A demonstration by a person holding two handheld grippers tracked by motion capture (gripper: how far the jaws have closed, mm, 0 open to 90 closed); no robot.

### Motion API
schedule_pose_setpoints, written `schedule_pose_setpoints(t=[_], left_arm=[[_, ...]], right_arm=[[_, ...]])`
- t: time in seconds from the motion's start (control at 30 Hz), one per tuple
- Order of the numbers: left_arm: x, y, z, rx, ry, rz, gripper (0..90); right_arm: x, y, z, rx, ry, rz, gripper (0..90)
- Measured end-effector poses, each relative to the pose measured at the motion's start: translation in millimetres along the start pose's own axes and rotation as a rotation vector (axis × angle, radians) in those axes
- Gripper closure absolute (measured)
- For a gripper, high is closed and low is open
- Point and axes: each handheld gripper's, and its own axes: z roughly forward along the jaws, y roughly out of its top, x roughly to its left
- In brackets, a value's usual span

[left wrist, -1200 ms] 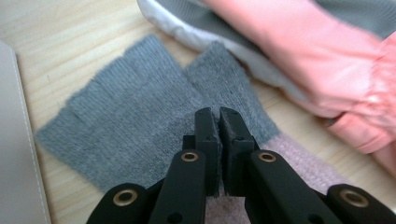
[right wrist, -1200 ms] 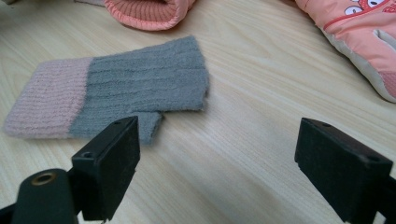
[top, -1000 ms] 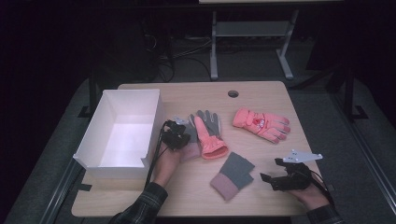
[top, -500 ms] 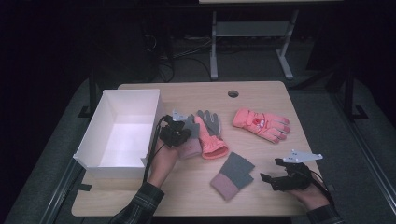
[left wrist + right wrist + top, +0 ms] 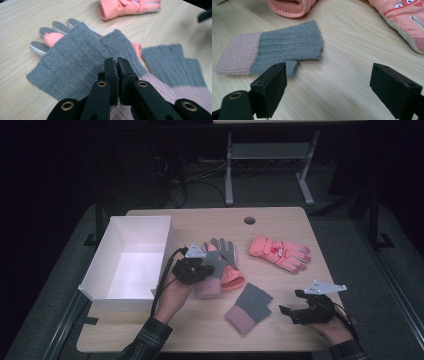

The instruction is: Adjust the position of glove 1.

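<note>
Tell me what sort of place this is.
Likely a lab or workshop set up for recording. A bare wooden desk with a cable hole stands on grey carpet in a dark room, with loose cables and a metal stand behind it.

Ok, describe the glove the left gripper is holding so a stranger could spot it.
Start at the white box; just right of it the left gripper pinches a fingerless knit glove. It is grey with a pink cuff, lying over a coral, grey-fingered glove.

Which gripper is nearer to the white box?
Left. The left gripper is just right of the white box, shut on a grey glove. The right gripper rests open at the table's near right corner, far from it.
</note>
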Motion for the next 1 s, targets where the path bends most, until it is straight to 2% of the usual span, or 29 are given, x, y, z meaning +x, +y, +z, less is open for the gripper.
schedule_pose_setpoints(t=[0.27,0.4,0.6,0.7,0.8,0.87,0.97,1.0], left_arm=[[-23.9,-30.9,-15.9,0.033,-0.036,0.053,87.1],[-36.0,-46.8,-18.5,0.071,-0.052,0.083,87.0],[-42.3,-67.6,-12.5,0.136,-0.094,0.096,86.9],[-41.8,-73.2,-7.6,0.163,-0.100,0.098,86.8],[-38.8,-76.0,-5.2,0.173,-0.095,0.080,84.5],[-38.1,-78.7,-5.7,0.168,-0.081,0.041,80.5],[-36.3,-81.9,-9.3,0.157,-0.024,-0.007,64.6],[-36.3,-81.9,-9.3,0.157,-0.024,-0.007,61.6]], right_arm=[[-0.4,-0.1,0.1,0.004,-0.003,0.005,13.9],[-0.8,-0.1,0.4,0.001,-0.006,0.004,13.9],[-1.1,-0.3,0.4,0.002,-0.009,0.006,13.9],[-1.4,-0.3,0.5,0.002,-0.009,0.003,13.9],[-1.5,-0.3,0.2,0.001,-0.009,0.004,13.9],[-1.6,-0.4,-0.2,-0.001,-0.010,0.007,13.9],[-2.0,-0.4,-0.3,0.000,-0.009,0.009,13.9],[-2.0,-0.5,-0.3,-0.001,-0.009,0.008,13.9]])
